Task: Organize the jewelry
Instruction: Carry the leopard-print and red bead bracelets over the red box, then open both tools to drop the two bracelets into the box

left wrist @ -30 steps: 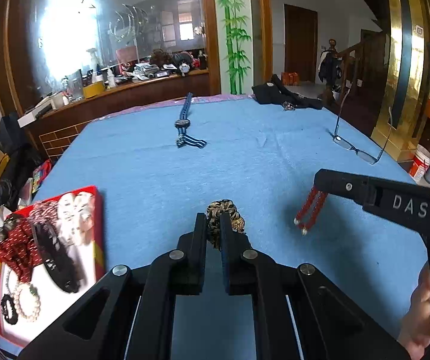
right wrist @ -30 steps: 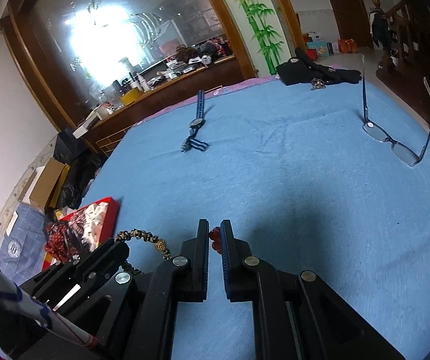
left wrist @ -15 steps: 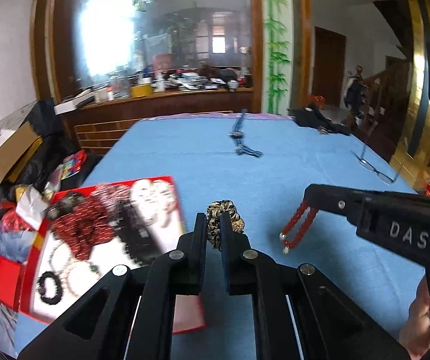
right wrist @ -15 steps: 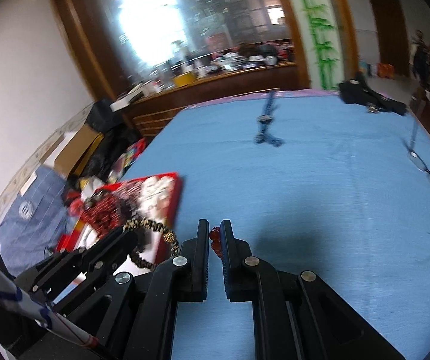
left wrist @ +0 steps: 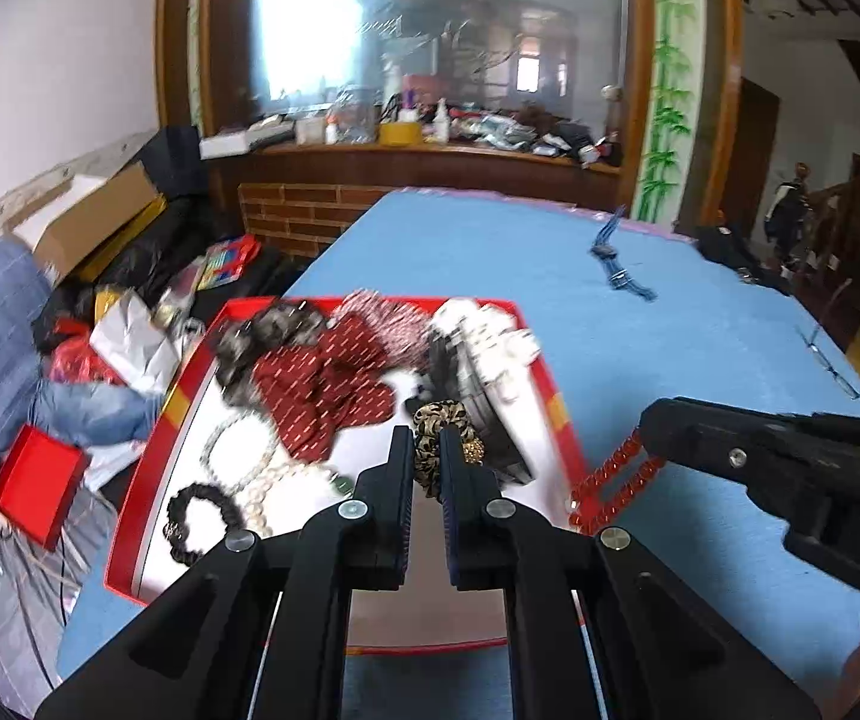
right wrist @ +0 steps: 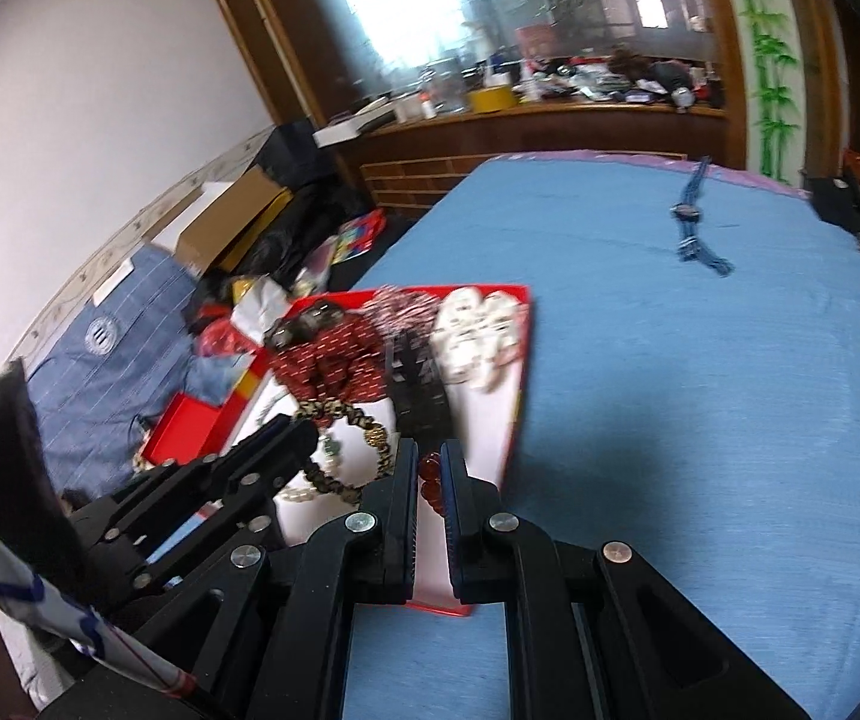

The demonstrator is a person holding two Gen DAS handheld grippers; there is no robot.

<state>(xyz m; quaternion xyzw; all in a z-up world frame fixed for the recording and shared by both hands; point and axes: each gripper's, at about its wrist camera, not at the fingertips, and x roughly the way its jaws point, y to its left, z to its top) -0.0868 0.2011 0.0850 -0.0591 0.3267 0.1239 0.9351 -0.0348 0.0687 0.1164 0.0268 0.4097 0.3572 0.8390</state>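
**A:** What do you have on the left wrist?

**B:** My left gripper (left wrist: 427,450) is pinched narrow on a gold-and-black bracelet (left wrist: 437,426), which I'm holding above the red tray (left wrist: 556,414). The tray sits on the blue tabletop (left wrist: 700,330) at its left edge. Inside I see a dark red cloth (left wrist: 322,384), white pieces (left wrist: 490,336), a pearl strand (left wrist: 262,480) and a black loop (left wrist: 199,510). My right gripper (left wrist: 646,432) enters from the right with red beads (left wrist: 616,480) hanging from its tip, just beside the tray's right rim. A blue watch (left wrist: 616,264) lies well apart, farther back, and glasses (left wrist: 832,366) lie near the right edge.

**A:** And the right wrist?

**B:** My right gripper (right wrist: 428,468) is nearly closed on the red beads (right wrist: 428,474), only a few showing between its tips, over the tray's (right wrist: 520,372) near right part. My left gripper (right wrist: 292,444) is at the left, the bracelet (right wrist: 346,450) dangling from it above the tray's white floor. The watch (right wrist: 691,222) lies farther back on the tabletop (right wrist: 700,390).
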